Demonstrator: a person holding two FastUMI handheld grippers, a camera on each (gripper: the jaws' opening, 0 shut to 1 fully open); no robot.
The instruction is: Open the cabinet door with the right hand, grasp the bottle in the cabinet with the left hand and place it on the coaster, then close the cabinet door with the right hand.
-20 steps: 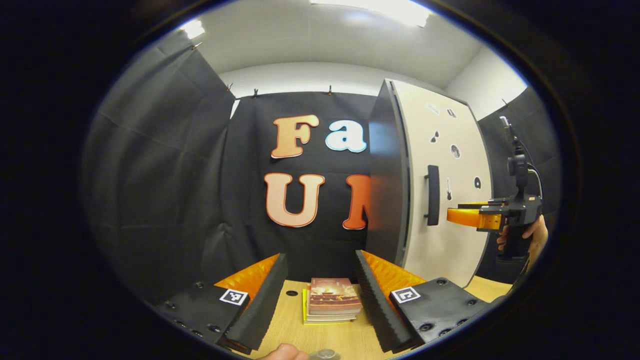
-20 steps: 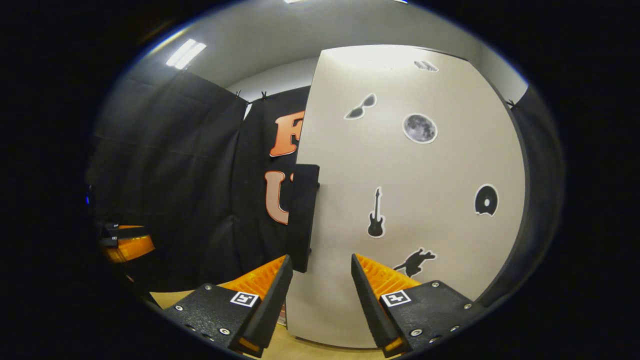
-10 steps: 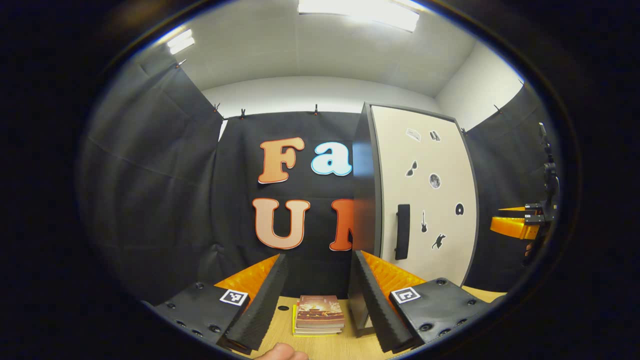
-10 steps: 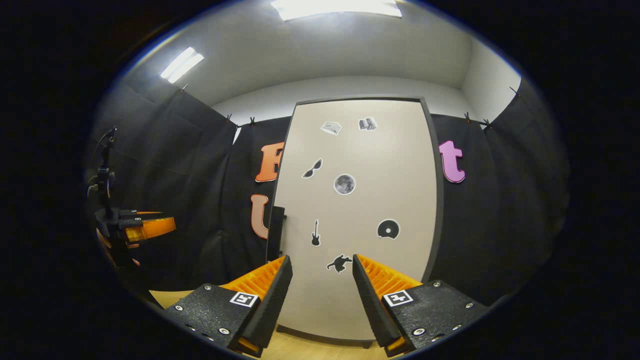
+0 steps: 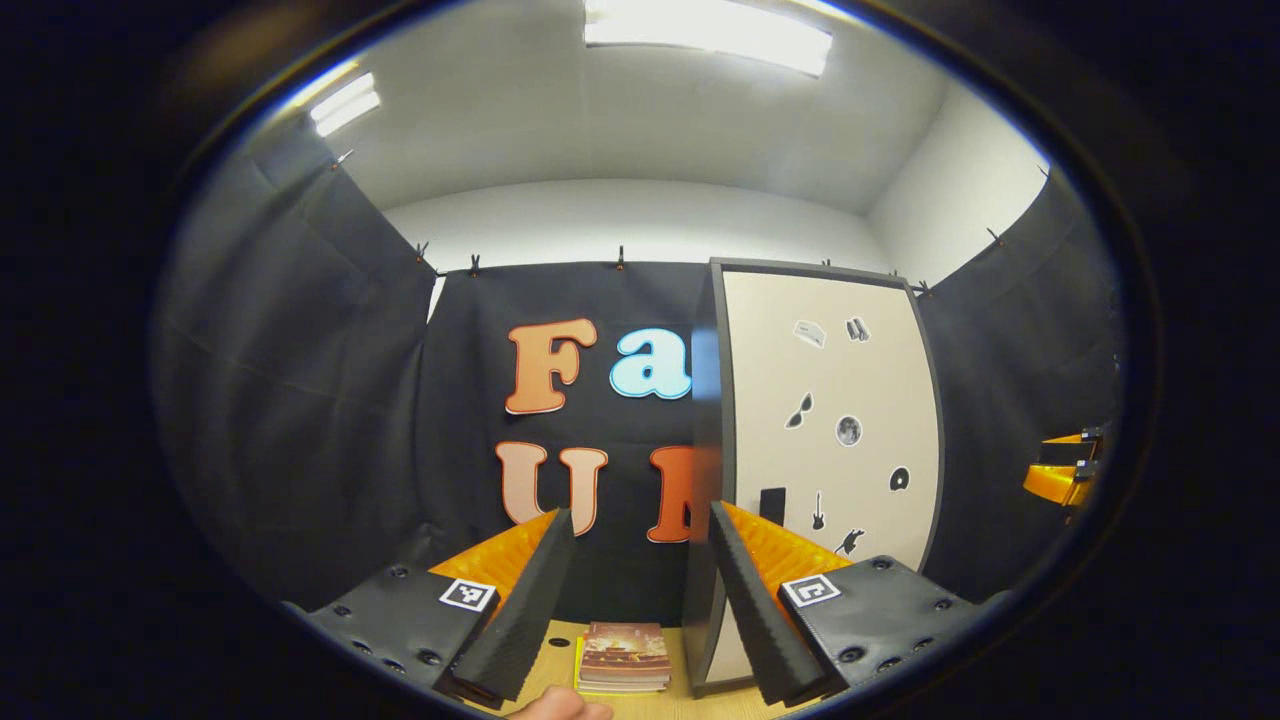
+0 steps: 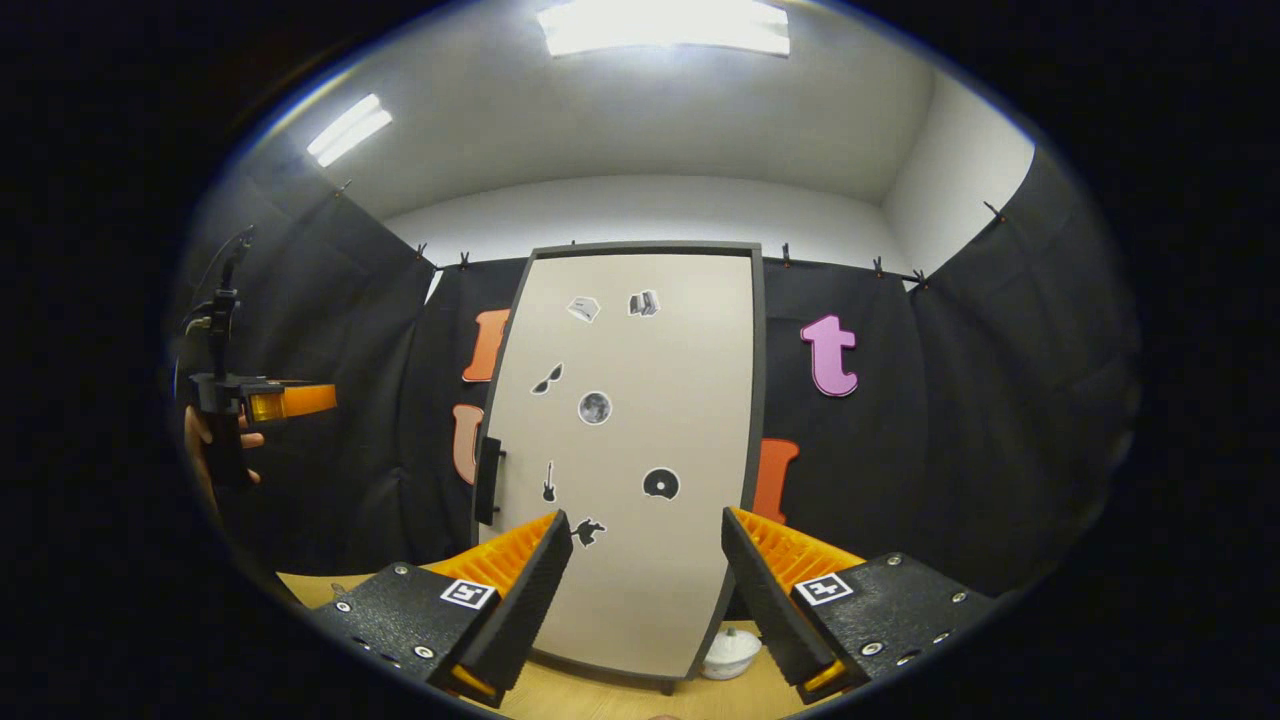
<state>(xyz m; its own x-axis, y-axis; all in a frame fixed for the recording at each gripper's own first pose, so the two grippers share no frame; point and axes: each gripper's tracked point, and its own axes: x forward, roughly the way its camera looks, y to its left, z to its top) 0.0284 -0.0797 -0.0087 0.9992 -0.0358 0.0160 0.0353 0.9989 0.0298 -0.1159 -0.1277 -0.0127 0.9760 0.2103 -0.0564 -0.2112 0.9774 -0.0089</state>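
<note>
the cabinet (image 6: 625, 450) stands on the table (image 6: 600, 700) with its door shut flush, handle (image 6: 489, 481) at its left edge. left gripper (image 5: 635, 590) and right gripper (image 6: 645, 590) hang well back, both wide and empty.

A recording booth: black cloth walls (image 6: 980, 400) clipped up under ceiling strip lights (image 6: 665, 28).
</note>
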